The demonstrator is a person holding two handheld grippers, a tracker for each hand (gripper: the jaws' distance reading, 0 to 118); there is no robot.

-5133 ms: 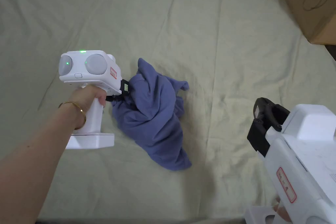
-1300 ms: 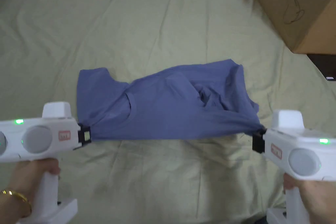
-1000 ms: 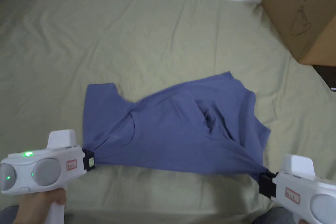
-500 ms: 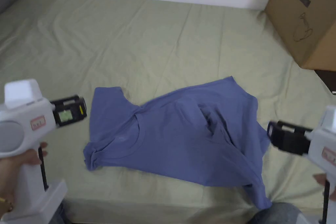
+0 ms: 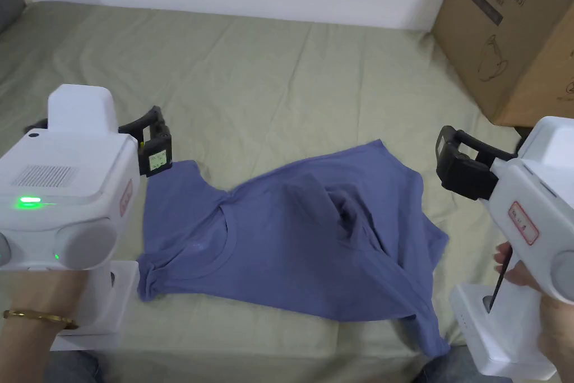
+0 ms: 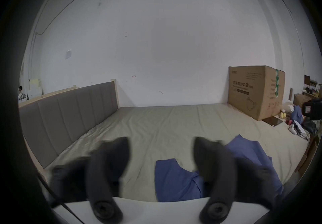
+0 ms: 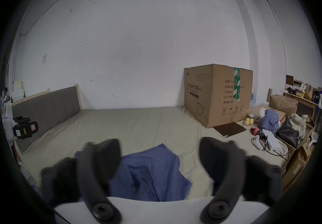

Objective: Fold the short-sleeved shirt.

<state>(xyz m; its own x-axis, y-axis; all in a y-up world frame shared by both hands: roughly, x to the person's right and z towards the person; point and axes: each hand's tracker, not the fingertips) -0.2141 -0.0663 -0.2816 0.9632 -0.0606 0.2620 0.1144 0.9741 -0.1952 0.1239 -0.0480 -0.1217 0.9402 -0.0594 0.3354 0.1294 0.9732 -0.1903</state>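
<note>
Here the shirt (image 5: 302, 232) lies spread on the bed (image 5: 280, 81), close to the near edge, with its neck opening toward the left side and its hem toward the right. It is not flat — a deep crease runs through the middle of the body, the near left sleeve is bunched into a small knot, and the near right corner trails toward the edge of the bed. That looks like a shirt laid out as a first step, so that sleeves and sides can be found before folding.

The left gripper (image 5: 151, 140) hangs above the far left sleeve with its jaws apart and nothing between them. The right gripper (image 5: 457, 162) hovers just past the hem on the right, jaws also spread and empty. Both are held clear of the cloth — probably to pick fresh holds for smoothing. A cardboard box (image 5: 515, 25) stands at the far right corner, well apart from the shirt, so it should not hinder the work.
</note>
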